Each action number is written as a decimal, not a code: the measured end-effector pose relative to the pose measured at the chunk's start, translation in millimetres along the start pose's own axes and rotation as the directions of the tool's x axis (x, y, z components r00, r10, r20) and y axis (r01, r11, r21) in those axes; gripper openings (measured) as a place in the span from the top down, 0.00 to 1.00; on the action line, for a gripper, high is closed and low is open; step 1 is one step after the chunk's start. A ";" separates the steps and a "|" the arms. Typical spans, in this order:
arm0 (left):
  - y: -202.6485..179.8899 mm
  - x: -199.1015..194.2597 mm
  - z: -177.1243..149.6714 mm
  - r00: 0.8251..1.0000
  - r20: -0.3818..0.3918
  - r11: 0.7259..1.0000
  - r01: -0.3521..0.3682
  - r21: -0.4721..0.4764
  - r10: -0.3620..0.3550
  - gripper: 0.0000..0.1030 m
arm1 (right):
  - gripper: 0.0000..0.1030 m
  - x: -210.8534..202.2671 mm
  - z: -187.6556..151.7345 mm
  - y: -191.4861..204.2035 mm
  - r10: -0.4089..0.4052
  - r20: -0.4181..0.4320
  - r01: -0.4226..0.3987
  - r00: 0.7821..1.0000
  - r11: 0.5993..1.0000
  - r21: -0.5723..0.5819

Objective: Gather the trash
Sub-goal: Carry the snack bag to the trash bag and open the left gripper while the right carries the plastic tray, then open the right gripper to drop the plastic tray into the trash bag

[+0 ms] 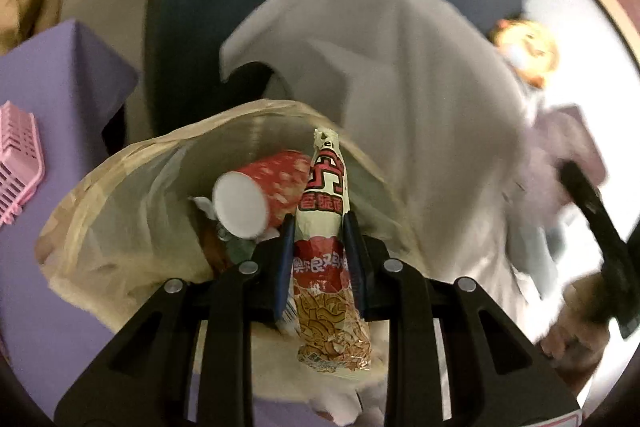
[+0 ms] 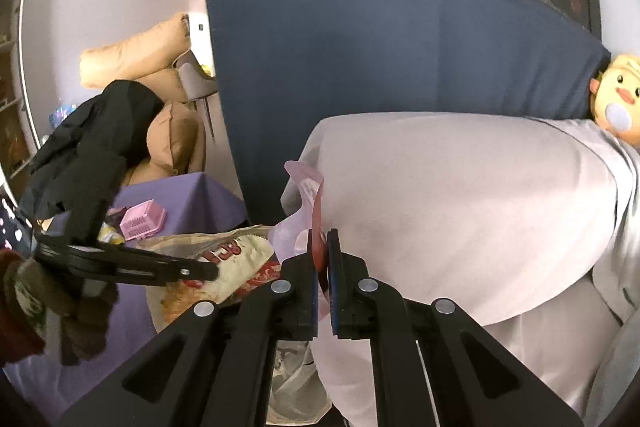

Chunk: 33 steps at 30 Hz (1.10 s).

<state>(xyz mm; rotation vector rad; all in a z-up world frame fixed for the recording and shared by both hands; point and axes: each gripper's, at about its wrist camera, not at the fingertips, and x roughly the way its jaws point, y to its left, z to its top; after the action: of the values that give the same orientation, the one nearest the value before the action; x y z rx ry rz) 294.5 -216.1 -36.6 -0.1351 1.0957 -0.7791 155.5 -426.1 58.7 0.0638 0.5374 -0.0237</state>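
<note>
Both tongs (image 1: 320,227) (image 2: 323,255) clamped — angled downward

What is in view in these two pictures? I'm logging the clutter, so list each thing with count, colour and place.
Trash bag: one, translucent beige, open below the left gripper.
Paper cup: one, red and white, inside the bag.
Snack wrapper: one, cream and red, in the left gripper.
Thin wrapper: one, pale pink and red, in the right gripper.
Basket: one, pink, on the purple cloth.
Plush duck: one, yellow, far right.
Left gripper: black, shut on the snack wrapper.
Right gripper: black, shut on the thin wrapper.
</note>
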 end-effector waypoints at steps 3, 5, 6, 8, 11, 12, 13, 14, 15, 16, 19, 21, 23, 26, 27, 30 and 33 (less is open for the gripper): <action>4.7 12.2 5.4 0.997 0.046 0.998 -0.055 -0.024 0.056 0.77 | 0.94 4.0 0.3 1.7 -0.001 0.008 0.001 1.000 1.000 0.001; 3.7 14.5 7.1 0.989 0.110 0.995 -0.097 -0.009 0.098 0.77 | 0.94 4.5 -1.5 1.7 -0.004 0.012 0.004 1.000 1.000 -0.002; 3.2 16.0 7.1 0.985 0.130 0.994 -0.113 -0.005 0.113 0.77 | 0.94 4.4 -2.0 2.4 -0.001 0.015 0.001 1.000 1.000 -0.001; 3.0 17.2 2.1 0.985 0.117 0.992 -0.126 -0.017 0.127 0.77 | 0.94 4.6 -3.3 5.1 0.008 0.016 -0.008 1.000 1.000 -0.001; -2.9 24.7 -11.9 0.988 0.054 0.990 -0.143 0.004 0.143 0.77 | 0.94 6.4 -4.2 8.2 0.019 0.015 -0.019 1.000 1.000 -0.011; -4.7 25.4 -15.9 0.988 0.038 0.989 -0.148 0.014 0.147 0.77 | 0.94 10.1 -3.8 11.4 0.024 0.008 -0.024 1.000 1.000 -0.017; -5.5 26.0 -19.6 0.989 0.024 0.990 -0.144 0.014 0.143 0.74 | 0.94 12.8 -4.6 14.3 0.029 0.001 -0.029 1.000 0.999 -0.020; -3.6 24.5 -22.8 0.992 0.007 0.992 -0.124 0.000 0.124 0.68 | 0.94 15.8 -5.4 17.9 0.034 -0.007 -0.034 0.999 0.999 -0.025; -4.4 23.5 -21.3 0.994 0.001 0.993 -0.114 -0.013 0.114 0.63 | 0.94 18.3 -6.3 21.9 0.038 -0.012 -0.039 0.999 0.999 -0.029; -2.5 19.9 -22.4 0.995 0.002 0.994 -0.104 -0.027 0.104 0.59 | 0.94 20.4 -7.3 25.2 0.044 -0.018 -0.044 0.999 0.998 -0.032; 4.2 -2.7 -26.9 0.995 0.042 0.995 -0.085 -0.045 0.087 0.58 | 0.94 31.2 -12.2 37.2 0.070 -0.049 -0.072 0.996 0.997 -0.038; 12.3 -25.0 -30.2 0.993 0.087 0.995 -0.070 -0.065 0.075 0.54 | 0.94 44.7 -16.6 43.7 0.106 -0.088 -0.108 0.990 0.994 -0.020; 20.6 -48.7 -33.9 0.987 0.140 0.994 -0.074 -0.076 0.085 0.51 | 0.94 64.0 -23.3 49.2 0.156 -0.143 -0.155 0.977 0.988 0.018; 37.0 -83.7 -41.0 0.963 0.222 0.988 -0.136 -0.078 0.151 0.51 | 0.94 92.4 -36.8 59.3 0.203 -0.218 -0.195 0.955 0.979 0.057; 44.2 -93.1 -41.3 0.956 0.242 0.985 -0.149 -0.085 0.166 0.51 | 0.94 101.3 -42.4 64.9 0.205 -0.239 -0.197 0.949 0.979 0.058; 71.6 -129.5 -55.8 0.935 0.297 0.979 -0.168 -0.115 0.195 0.46 | 0.94 123.2 -52.9 82.8 0.209 -0.287 -0.207 0.935 0.978 0.037; 94.5 -150.7 -67.4 0.919 0.318 0.971 -0.202 -0.126 0.232 0.43 | 0.94 138.0 -57.5 101.1 0.190 -0.319 -0.200 0.929 0.980 -0.001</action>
<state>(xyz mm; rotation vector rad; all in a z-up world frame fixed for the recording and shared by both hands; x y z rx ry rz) 251.3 -34.4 -0.2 -0.2099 0.8087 -0.4838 248.6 -322.2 -55.7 0.0888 0.8519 0.1935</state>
